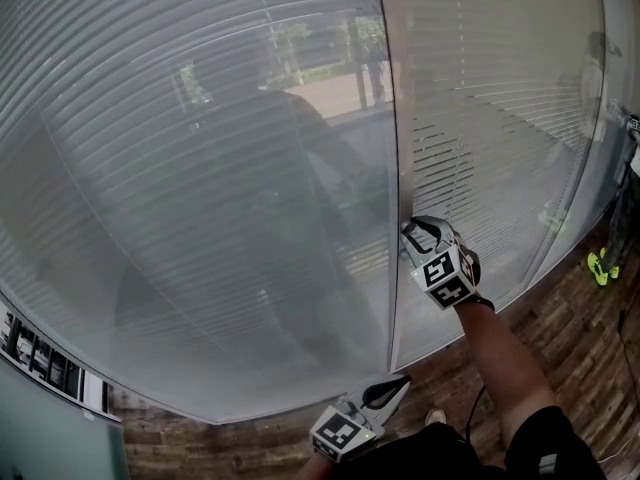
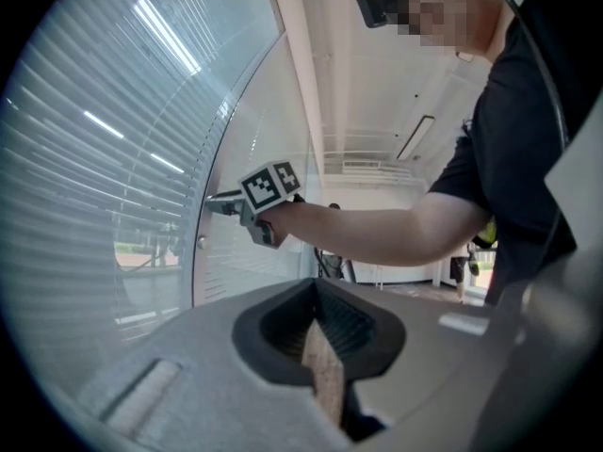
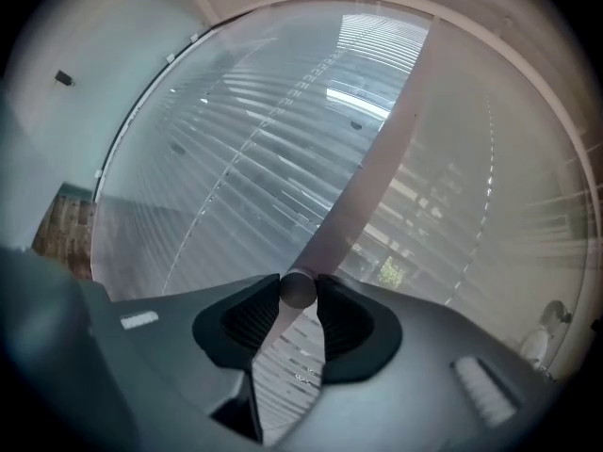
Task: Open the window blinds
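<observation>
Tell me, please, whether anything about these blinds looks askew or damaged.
Nothing is plainly damaged. A patch of slats just right of the frame shows wider dark gaps than its neighbours, above where the right gripper grips the knob.

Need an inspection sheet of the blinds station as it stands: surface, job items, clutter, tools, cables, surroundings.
surface: no bench; wood-plank floor below the glass.
job's things: window blinds down, the outside only dim through the slats; round knob at the frame post.
clutter: yellow-green item on the floor at right, too small to name.
tools: right tool shut on the round knob; left tool shut, empty, held low.
cables: nothing seen.
surroundings: floor grille at lower left.
</observation>
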